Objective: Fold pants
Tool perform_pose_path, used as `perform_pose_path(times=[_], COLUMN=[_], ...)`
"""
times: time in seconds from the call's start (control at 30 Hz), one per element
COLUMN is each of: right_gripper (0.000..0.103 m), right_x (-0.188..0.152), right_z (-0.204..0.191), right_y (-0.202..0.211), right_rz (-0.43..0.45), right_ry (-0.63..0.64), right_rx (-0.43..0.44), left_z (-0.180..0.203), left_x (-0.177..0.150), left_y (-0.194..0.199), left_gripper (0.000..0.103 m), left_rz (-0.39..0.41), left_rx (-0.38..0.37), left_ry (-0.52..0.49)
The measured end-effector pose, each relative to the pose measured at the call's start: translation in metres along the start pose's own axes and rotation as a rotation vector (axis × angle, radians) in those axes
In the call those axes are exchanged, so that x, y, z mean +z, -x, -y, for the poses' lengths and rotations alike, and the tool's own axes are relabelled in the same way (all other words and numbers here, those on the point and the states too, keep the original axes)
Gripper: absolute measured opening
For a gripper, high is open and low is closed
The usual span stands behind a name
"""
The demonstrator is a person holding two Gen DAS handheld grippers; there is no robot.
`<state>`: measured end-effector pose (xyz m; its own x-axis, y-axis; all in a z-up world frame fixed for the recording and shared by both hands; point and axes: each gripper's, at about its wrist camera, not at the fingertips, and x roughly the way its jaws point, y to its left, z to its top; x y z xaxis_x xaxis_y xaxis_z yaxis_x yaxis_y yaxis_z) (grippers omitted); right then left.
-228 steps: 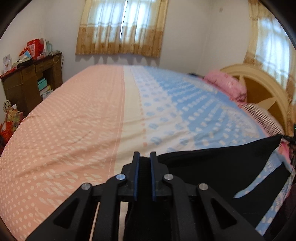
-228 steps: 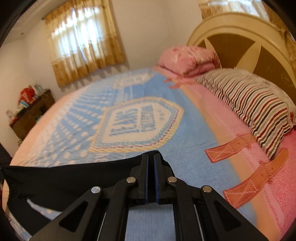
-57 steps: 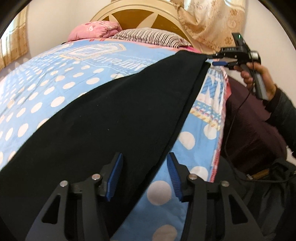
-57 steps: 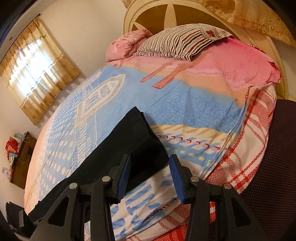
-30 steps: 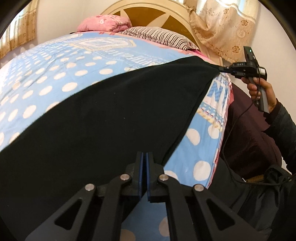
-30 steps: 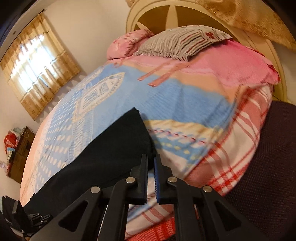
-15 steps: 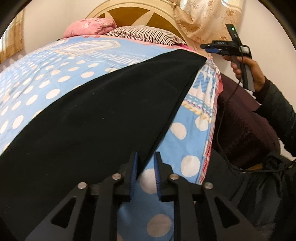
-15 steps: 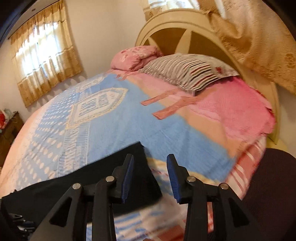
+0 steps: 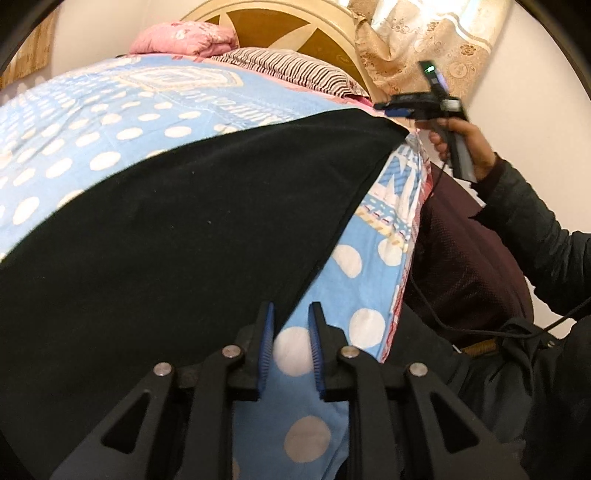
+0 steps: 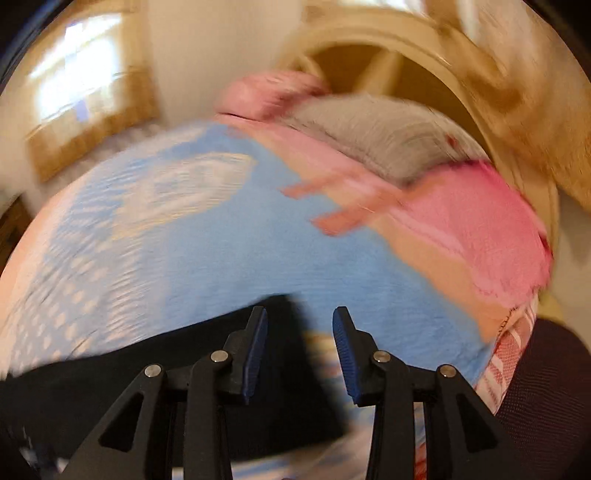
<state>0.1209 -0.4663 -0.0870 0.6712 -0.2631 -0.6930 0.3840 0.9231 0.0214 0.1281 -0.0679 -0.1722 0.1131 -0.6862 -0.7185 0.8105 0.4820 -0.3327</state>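
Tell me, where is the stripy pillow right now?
In the left wrist view the striped pillow lies at the head of the bed, against the headboard, just right of the pink pillow and beyond the black pants.

Pants (image 9: 177,229): spread on the bedspread (image 9: 110,122), along its near edge.
Pillows (image 9: 288,70): behind the pants, against the headboard (image 9: 295,33).
My left gripper (image 9: 291,325): at the pants' near edge.
My right gripper (image 9: 397,109): past their far corner.

bed: blue polka-dot sheet (image 9: 110,122), pretty much fills the view
pants: black pants (image 9: 166,229) spread flat on it, near the edge
pillows: striped pillow (image 9: 291,70) and pink one (image 9: 184,37) by the headboard (image 9: 280,26)
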Motion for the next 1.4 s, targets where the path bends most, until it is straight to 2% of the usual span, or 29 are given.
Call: perform_pose_path(times=[0.07, 0.13, 0.2, 0.23, 0.33, 0.4, 0.43, 0.57, 0.63, 0.73, 0.83, 0.9, 1.0, 1.17, 1.27, 1.4], right_gripper=[0.039, 0.039, 0.039, 0.039, 0.039, 0.039, 0.039, 0.039, 0.039, 0.039, 0.039, 0.039, 0.039, 0.039, 0.039, 0.039], right_x=[-0.012, -0.029, -0.047, -0.056, -0.088, -0.109, -0.119, -0.122, -0.115, -0.104, -0.105, -0.117, -0.142, -0.161, -0.15, -0.113], right_z=[-0.037, -0.081, -0.118, -0.133, -0.163, -0.168, -0.168, -0.166, -0.171, -0.19, -0.22, -0.239, -0.249, -0.239, -0.245, -0.26], right_y=[0.015, 0.019, 0.014, 0.011, -0.002, -0.01, -0.008, 0.002, 0.006, 0.017, 0.023, 0.021, 0.003, 0.009, 0.024, 0.049], right_rz=[0.006, -0.03, -0.072, -0.084, -0.141, -0.215, -0.222, -0.264, -0.241, -0.151, -0.134, -0.177, -0.294, -0.392, -0.319, -0.179], right_ry=[0.106, 0.223, 0.315, 0.342, 0.432, 0.472, 0.5, 0.549, 0.543, 0.538, 0.559, 0.603, 0.649, 0.67, 0.708, 0.686], right_rx=[0.086, 0.154, 0.192, 0.198, 0.169, 0.159, 0.145, 0.147, 0.154, 0.221, 0.379, 0.472, 0.454, 0.499, 0.511, 0.589], left_z=[0.001, 0.0, -0.002, -0.004, -0.012, -0.018, -0.019, -0.011, -0.008, -0.007, -0.011, -0.013, -0.01, -0.007, -0.012, -0.021], left_x=[0.0, 0.001, 0.002, 0.002, 0.001, -0.004, -0.007, -0.021, -0.024, -0.021, -0.023, -0.026, -0.034, -0.041, -0.044, -0.049], left_y=[0.011, 0.02, 0.028, 0.029, 0.028, 0.024, 0.02, 0.02, 0.02, 0.026, 0.032, 0.028, 0.031, 0.053, 0.071, 0.1], left_gripper=[0.029, 0.048, 0.058, 0.06, 0.06, 0.06, 0.06, 0.066, 0.068, 0.068, 0.068, 0.068, 0.068, 0.068, 0.068, 0.076], left_rz=[0.041, 0.079, 0.119, 0.126, 0.123, 0.09, 0.063, 0.04, 0.039, 0.059, 0.089, 0.061, 0.057, 0.104, 0.149, 0.234], left_rx=[0.005, 0.029, 0.074, 0.097, 0.132, 0.134, 0.125, 0.094, 0.088, 0.09, 0.075, 0.071, 0.085, 0.104, 0.143, 0.317], left_ry=[0.003, 0.01, 0.012, 0.018, 0.048, 0.068, 0.077, 0.049, 0.048, 0.059, 0.08, 0.083, 0.061, 0.073, 0.079, 0.079])
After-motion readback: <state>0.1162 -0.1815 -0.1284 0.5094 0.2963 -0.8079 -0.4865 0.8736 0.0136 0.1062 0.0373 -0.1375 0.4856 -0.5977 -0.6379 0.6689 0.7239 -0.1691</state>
